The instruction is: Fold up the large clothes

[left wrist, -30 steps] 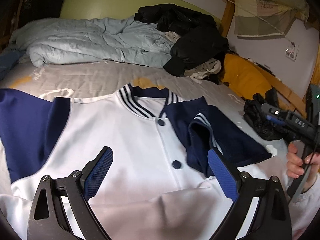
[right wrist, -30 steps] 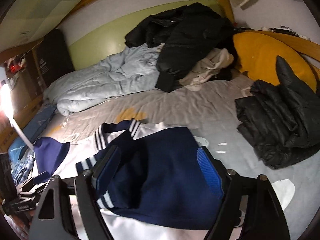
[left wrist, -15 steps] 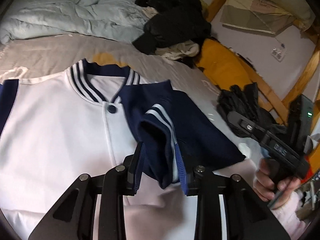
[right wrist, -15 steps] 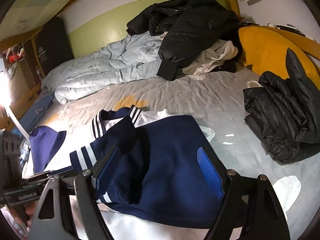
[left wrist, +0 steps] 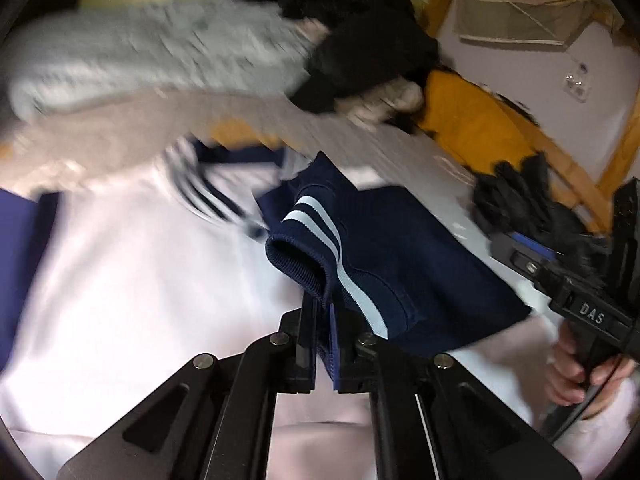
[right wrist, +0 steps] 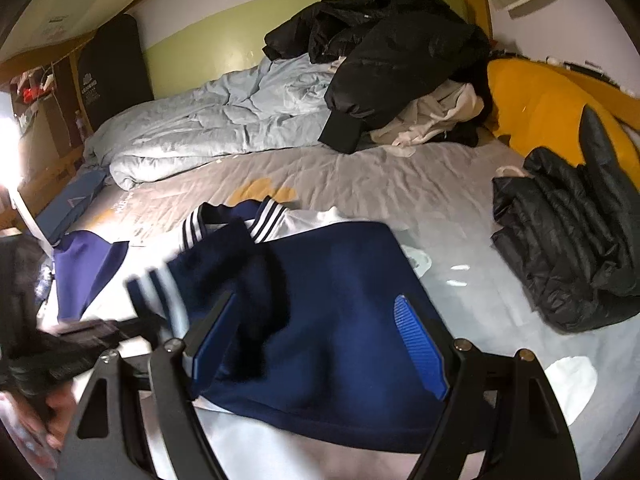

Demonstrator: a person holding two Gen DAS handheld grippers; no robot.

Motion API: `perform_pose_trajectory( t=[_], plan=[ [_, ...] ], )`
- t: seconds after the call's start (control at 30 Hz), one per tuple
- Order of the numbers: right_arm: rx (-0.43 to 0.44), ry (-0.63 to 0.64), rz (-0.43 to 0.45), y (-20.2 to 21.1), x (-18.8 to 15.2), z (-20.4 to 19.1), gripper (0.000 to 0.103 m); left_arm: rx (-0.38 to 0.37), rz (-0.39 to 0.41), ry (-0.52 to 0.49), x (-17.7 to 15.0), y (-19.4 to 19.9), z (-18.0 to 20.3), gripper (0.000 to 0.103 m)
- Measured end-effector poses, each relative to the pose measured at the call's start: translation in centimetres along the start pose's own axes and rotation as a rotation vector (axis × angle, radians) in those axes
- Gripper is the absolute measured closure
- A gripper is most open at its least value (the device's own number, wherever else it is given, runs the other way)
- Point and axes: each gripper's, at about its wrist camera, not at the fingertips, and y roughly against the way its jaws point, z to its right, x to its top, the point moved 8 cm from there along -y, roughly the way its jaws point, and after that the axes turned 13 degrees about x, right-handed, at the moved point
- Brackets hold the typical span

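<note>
A white varsity jacket (left wrist: 132, 280) with navy sleeves and a striped collar lies face up on the bed. Its right-hand navy sleeve (left wrist: 400, 256) is folded in across the chest. My left gripper (left wrist: 325, 312) is shut on that sleeve's ribbed striped cuff (left wrist: 308, 248) and lifts it a little. In the right wrist view the same navy sleeve (right wrist: 344, 320) lies flat under my right gripper (right wrist: 316, 340), which hovers open with its blue pads clear of the cloth. A hand holds the right gripper's handle (left wrist: 588, 312) at the right edge of the left wrist view.
A crumpled pale blue duvet (right wrist: 224, 128) lies at the back of the bed. A heap of black coats (right wrist: 384, 52) sits beside a yellow cushion (right wrist: 544, 100). A folded black puffer jacket (right wrist: 568, 236) rests on the grey sheet (right wrist: 360, 176) to the right.
My left gripper has moved right to the sleeve cuff and shut on it from wide open. The cuff is raised slightly. My right gripper stays open over the sleeve.
</note>
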Motion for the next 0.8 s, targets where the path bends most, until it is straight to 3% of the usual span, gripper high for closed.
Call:
perform_pose_trajectory(
  t=[0.03, 0.1, 0.17, 0.37, 0.5, 0.7, 0.8],
  plan=[
    [-0.007, 0.003, 0.003, 0.1, 0.0, 0.1, 0.025, 0.053, 0.028, -0.016, 0.4, 0.7, -0.8, 0.099],
    [-0.013, 0.003, 0.003, 0.1, 0.0, 0.2, 0.025, 0.229, 0.086, -0.084, 1.5, 2.2, -3.0, 0.099],
    [-0.015, -0.006, -0.001, 0.0, 0.0, 0.3, 0.025, 0.352, 0.095, -0.132, 2.1, 3.1, -5.1, 0.099],
    [-0.048, -0.028, -0.022, -0.7, -0.4, 1.1, 0.025, 0.523, 0.009, -0.069, 2.8, 3.2, -12.9, 0.099],
    [-0.076, -0.074, 0.005, -0.3, -0.4, 2.0, 0.026, 0.625, -0.041, -0.079, 2.4, 2.3, -16.3, 0.099],
    [-0.069, -0.076, -0.015, -0.8, -0.6, 2.1, 0.026, 0.650, -0.088, -0.096, 1.1, 0.3, -17.5, 0.098],
    [-0.067, -0.071, -0.029, -1.1, -0.8, 2.0, 0.026, 0.664, -0.054, -0.103, 1.6, 0.7, -17.2, 0.091]
  ],
)
